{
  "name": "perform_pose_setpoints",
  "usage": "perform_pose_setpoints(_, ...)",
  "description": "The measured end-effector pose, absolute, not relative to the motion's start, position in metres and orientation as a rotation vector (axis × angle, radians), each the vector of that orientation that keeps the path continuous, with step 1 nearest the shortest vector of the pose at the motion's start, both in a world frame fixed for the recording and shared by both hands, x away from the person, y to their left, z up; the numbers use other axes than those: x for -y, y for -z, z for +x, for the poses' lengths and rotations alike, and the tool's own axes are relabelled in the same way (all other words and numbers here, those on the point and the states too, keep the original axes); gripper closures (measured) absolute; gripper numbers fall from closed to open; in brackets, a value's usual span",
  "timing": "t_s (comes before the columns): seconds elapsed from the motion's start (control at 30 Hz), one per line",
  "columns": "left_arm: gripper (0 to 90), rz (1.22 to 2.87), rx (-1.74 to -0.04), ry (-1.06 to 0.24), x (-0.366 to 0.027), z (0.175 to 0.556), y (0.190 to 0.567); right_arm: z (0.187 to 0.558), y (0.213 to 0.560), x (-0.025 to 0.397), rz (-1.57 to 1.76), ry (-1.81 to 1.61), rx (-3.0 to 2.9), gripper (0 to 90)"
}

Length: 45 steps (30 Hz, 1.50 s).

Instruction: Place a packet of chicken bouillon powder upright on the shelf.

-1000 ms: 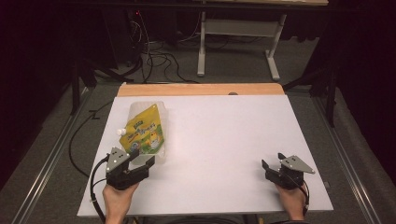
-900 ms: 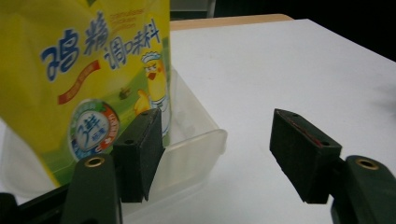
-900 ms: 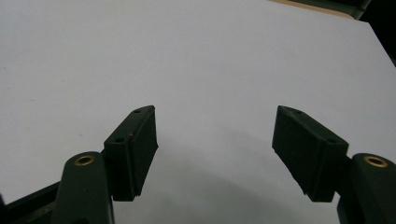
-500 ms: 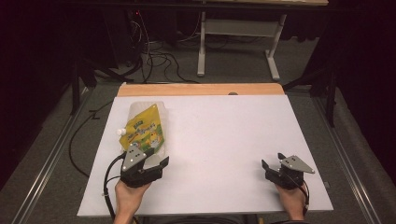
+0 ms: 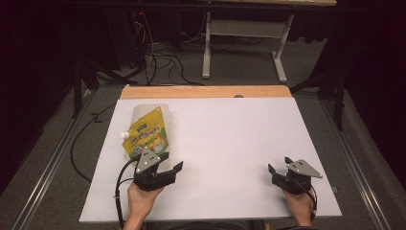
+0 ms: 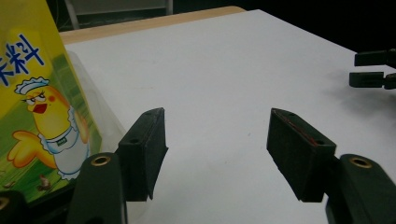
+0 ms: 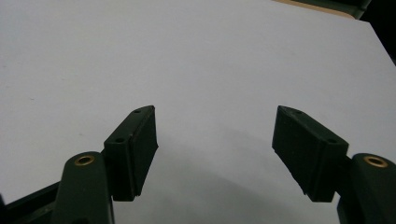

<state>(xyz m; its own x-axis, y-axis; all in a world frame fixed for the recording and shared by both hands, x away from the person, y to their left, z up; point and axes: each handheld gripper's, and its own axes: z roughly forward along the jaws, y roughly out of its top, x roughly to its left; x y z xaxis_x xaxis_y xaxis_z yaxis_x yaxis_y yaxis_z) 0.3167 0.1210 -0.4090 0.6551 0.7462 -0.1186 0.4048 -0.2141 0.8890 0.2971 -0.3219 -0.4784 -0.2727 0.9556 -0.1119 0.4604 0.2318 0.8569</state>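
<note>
Your left gripper (image 5: pixel 170 164) sits with jaws wide just beside the yellow pouch (image 5: pixel 146 135), your right gripper (image 5: pixel 280 167) likewise wide over bare table (image 5: pixel 230 139).

Glossy pouch, matt tabletop
The printed plastic pouch (image 5: pixel 146 136) shines; the tabletop (image 5: pixel 230 143) looks smooth, matt white, with a bare wood strip at 12 o'clock.

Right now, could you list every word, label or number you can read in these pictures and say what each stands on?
"料": large blue character at the top of the yellow pouch, seen in the left gripper view; a character before it is cut off by the frame edge.
Smaller print on the pouch in the high view: too blurred to read.
The left gripper and right gripper: no text.
</note>
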Motion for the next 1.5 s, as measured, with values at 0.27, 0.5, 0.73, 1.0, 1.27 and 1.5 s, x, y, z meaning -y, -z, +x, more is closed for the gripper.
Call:
perform_pose_setpoints(0.27,38.7,1.839,-0.91,-0.397,-0.11,0.32,0.415,0.297,0.478,0.322,1.308,-0.954,-1.847,31.3)
perform_pose_setpoints(0.5,39.5,1.853,-0.895,-0.401,-0.097,0.32,0.421,0.297,0.479,0.321,1.309,-0.953,-1.847,31.3)
perform_pose_setpoints(0.73,39.7,1.892,-0.892,-0.381,-0.083,0.325,0.432,0.298,0.479,0.321,1.304,-0.949,-1.849,31.3)
perform_pose_setpoints(1.0,40.0,1.911,-0.888,-0.377,-0.073,0.331,0.44,0.298,0.479,0.321,1.296,-0.949,-1.851,31.3)
perform_pose_setpoints(1.27,39.9,1.93,-0.885,-0.399,-0.063,0.335,0.451,0.297,0.478,0.321,1.298,-0.949,-1.85,31.3)
perform_pose_setpoints(1.5,39.9,1.924,-0.916,-0.385,-0.059,0.34,0.463,0.297,0.479,0.321,1.299,-0.949,-1.85,31.3)
